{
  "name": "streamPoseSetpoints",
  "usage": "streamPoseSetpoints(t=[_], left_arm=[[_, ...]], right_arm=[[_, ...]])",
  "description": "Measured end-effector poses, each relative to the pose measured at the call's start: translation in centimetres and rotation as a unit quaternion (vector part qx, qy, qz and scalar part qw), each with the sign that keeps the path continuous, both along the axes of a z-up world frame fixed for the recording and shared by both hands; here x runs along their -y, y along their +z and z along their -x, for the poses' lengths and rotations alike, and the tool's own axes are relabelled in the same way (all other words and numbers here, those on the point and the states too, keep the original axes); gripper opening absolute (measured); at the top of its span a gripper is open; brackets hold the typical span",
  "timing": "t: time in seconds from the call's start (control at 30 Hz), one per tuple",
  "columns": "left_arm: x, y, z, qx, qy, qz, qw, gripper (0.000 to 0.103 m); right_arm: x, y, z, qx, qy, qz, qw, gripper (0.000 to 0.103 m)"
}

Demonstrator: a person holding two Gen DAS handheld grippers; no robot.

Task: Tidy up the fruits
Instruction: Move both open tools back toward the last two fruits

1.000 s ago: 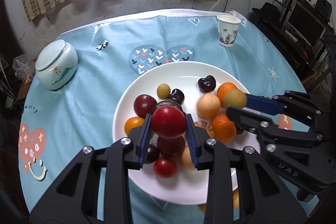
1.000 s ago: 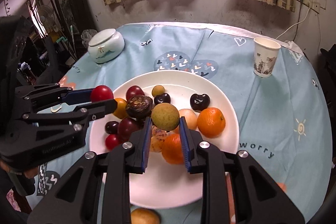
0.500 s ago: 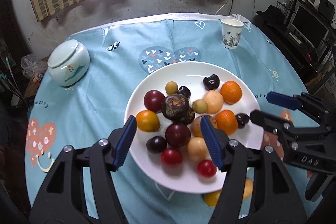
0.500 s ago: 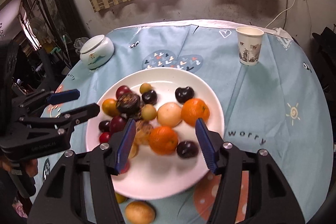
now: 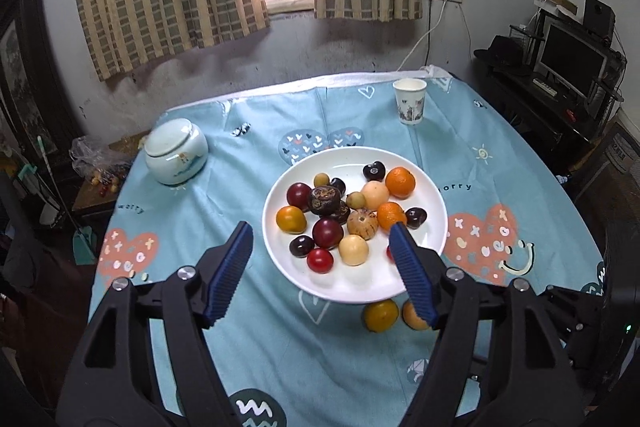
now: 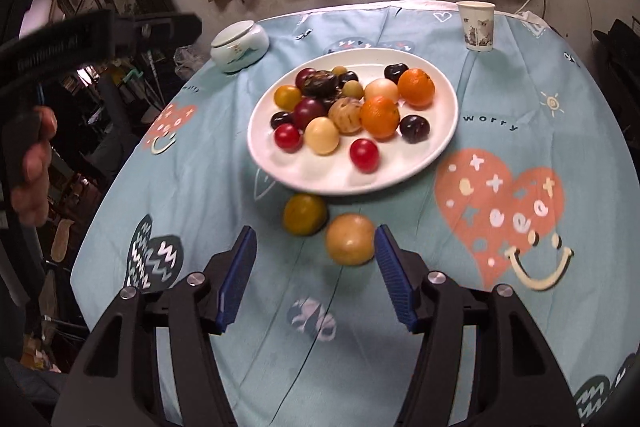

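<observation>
A white plate (image 5: 360,293) holds several fruits: oranges, dark plums, small red ones and pale round ones. My left gripper (image 5: 320,231) hovers above the plate's near left rim. Its jaws are opening and nothing is between them. In the right wrist view, the plate (image 6: 352,185) lies farther off. Two loose fruits rest on the blue cloth before it, a yellow-green one (image 6: 305,214) and a tan one (image 6: 350,239). My right gripper (image 6: 315,233) is over the cloth with its jaws opening. The tan fruit lies near its right pad, not gripped.
A lidded ceramic jar (image 5: 176,153) stands at the table's left and a paper cup (image 5: 409,101) at the far right. In the right wrist view a hand (image 6: 32,163) holds the other gripper at the left. Dark furniture with a monitor (image 5: 572,59) stands beyond the right edge.
The left gripper let go of a red fruit and the right let go of a greenish one. Both fruits now lie on the plate. Both grippers opened and drew back from the plate.
</observation>
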State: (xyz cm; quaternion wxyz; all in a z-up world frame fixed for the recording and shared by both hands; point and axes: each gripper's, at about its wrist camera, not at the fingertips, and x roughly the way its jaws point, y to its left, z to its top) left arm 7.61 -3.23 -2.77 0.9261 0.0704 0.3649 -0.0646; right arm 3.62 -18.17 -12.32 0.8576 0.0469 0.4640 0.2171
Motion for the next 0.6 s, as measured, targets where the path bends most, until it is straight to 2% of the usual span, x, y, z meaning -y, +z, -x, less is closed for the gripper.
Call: streamPoseSetpoints(t=[0.23, 0.6], left_arm=[[-0.1, 2.0, 3.6, 0.029, 0.002, -0.009, 0.9995, 0.074], [-0.7, 2.8, 5.7, 0.036, 0.007, -0.009, 0.9993, 0.075]], right_arm=[[-0.6, 1.3, 3.1, 0.016, 0.007, -0.002, 1.0, 0.062], [-1.9, 2.6, 5.1, 0.033, 0.031, 0.003, 0.999, 0.063]])
